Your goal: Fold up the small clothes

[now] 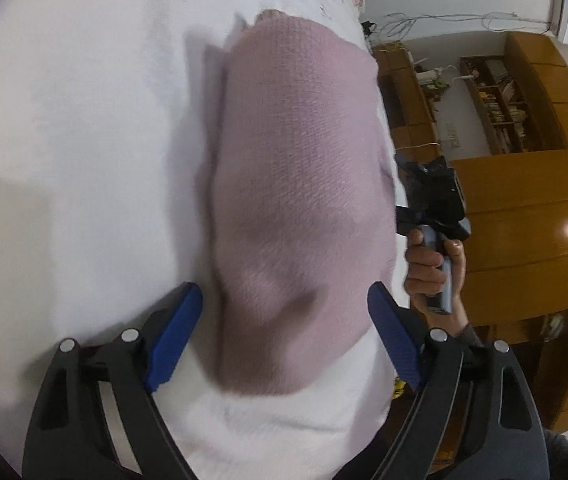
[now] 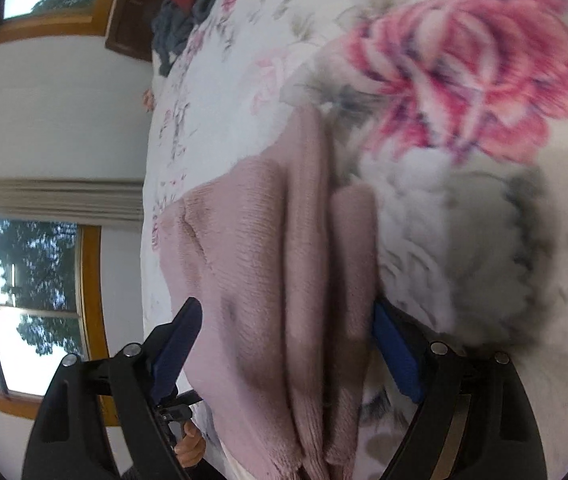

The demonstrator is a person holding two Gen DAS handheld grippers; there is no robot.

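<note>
Blue-padded fingers (image 1: 180, 336) of the left gripper (image 1: 284, 336) stand wide apart in the left wrist view, straddling a pink knitted garment (image 1: 299, 208) without pinching it. In the right wrist view, the right gripper (image 2: 284, 352) likewise has its fingers (image 2: 178, 344) spread, with folds of the same pink knit lying between them; whether the pads touch the fabric is hard to tell through the blur.

The garment lies on a bed (image 1: 64, 160) covered by a white spread with large pink flowers (image 2: 475, 68). It looks partly folded, with long ridges running lengthwise. Beyond it, the person's right hand (image 1: 435, 268) grips the other tool's handle. A heap of dark clothes (image 2: 188, 12) sits at the far edge of the bed.

Risks, as a judgement: with both grippers open, the loose knit may slump and undo its fold. A closing pinch might catch only the top layer, or grab the bedspread beneath too.
</note>
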